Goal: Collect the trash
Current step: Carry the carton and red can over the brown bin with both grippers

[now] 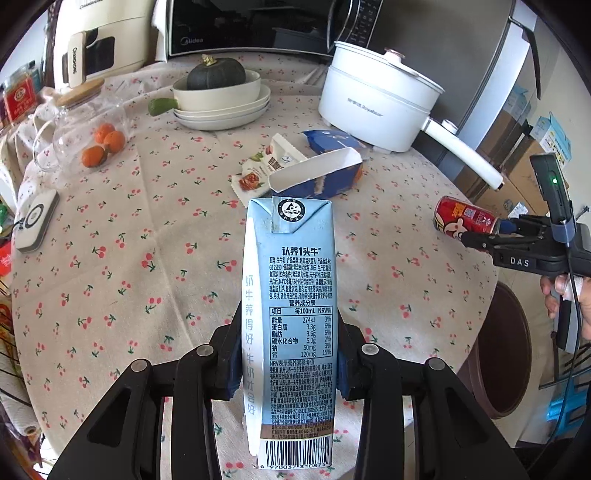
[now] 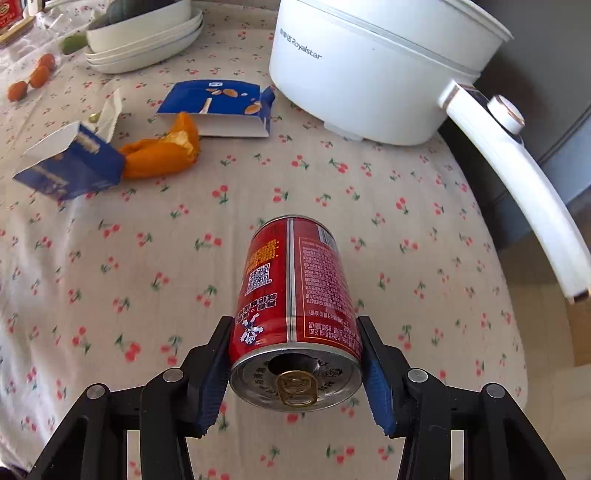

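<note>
My left gripper (image 1: 288,354) is shut on a pale blue milk carton (image 1: 291,295), held above the cherry-print tablecloth. My right gripper (image 2: 295,354) is shut on a red drink can (image 2: 295,295), its opened top facing the camera; the can also shows in the left wrist view (image 1: 465,219). On the table lie a torn blue box (image 2: 74,166), a flattened blue box (image 2: 214,107), an orange peel (image 2: 162,155) and snack wrappers (image 1: 258,173).
A white Royalstar pot (image 2: 369,62) with a long handle (image 2: 528,199) stands at the back right. Stacked white dishes with a green squash (image 1: 221,96), small oranges (image 1: 103,144), a glass jar (image 1: 74,122) and a microwave (image 1: 258,29) sit further back.
</note>
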Motion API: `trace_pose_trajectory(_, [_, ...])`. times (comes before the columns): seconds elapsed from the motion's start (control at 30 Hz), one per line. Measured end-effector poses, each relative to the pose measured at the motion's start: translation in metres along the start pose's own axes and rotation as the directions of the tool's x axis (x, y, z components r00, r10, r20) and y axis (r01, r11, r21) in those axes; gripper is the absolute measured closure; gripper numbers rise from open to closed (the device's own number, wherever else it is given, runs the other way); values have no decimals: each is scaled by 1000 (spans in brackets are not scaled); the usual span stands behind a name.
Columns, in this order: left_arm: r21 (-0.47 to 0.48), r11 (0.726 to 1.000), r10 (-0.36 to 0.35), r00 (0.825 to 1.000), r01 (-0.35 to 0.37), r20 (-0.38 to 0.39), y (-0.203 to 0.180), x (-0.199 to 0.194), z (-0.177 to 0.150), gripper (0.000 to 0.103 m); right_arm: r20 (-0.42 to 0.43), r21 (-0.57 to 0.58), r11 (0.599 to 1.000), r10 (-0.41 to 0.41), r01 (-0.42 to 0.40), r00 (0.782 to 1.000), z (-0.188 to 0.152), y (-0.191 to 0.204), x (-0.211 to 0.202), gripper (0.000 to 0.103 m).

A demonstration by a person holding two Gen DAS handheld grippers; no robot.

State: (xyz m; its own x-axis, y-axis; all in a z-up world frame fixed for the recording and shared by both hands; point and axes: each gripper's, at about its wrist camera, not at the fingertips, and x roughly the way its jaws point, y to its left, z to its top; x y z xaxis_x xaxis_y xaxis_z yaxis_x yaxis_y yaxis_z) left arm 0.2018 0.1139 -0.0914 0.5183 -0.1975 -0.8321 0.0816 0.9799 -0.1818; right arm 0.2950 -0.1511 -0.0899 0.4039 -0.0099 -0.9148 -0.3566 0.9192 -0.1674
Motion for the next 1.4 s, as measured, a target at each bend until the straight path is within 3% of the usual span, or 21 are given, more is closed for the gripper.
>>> trace_pose_trajectory(0.37, [40, 997, -73, 997, 72, 17, -61, -41, -32, 63, 47, 113, 991, 73, -78, 996, -91, 2, -72, 48])
trace_pose_trajectory(0.67, [126, 980, -155, 988, 155, -12, -124, -40, -46, 63, 44, 228, 969, 85, -93, 995, -163, -23, -102, 48])
trace_pose_trajectory(0.8, [159, 962, -217, 975, 223, -53, -156, -29, -51, 63, 27, 310, 948, 70, -75, 997, -188, -44, -108, 48])
trace_pose_trajectory(1.0, [220, 929, -274, 953, 296, -127, -209, -7, -62, 63, 11, 330, 944, 25, -27, 1000, -216, -66, -110, 47])
trace_pose_trajectory(1.17, [209, 908, -328, 927, 362, -180, -241, 15, -67, 63, -9, 364, 931, 15, -11, 1000, -235, -85, -107, 47])
trace_pose_trajectory(1.4, [243, 877, -373, 907, 414, -196, -272, 32, -68, 62, -33, 385, 923, 16, -3, 999, -251, -104, -104, 47])
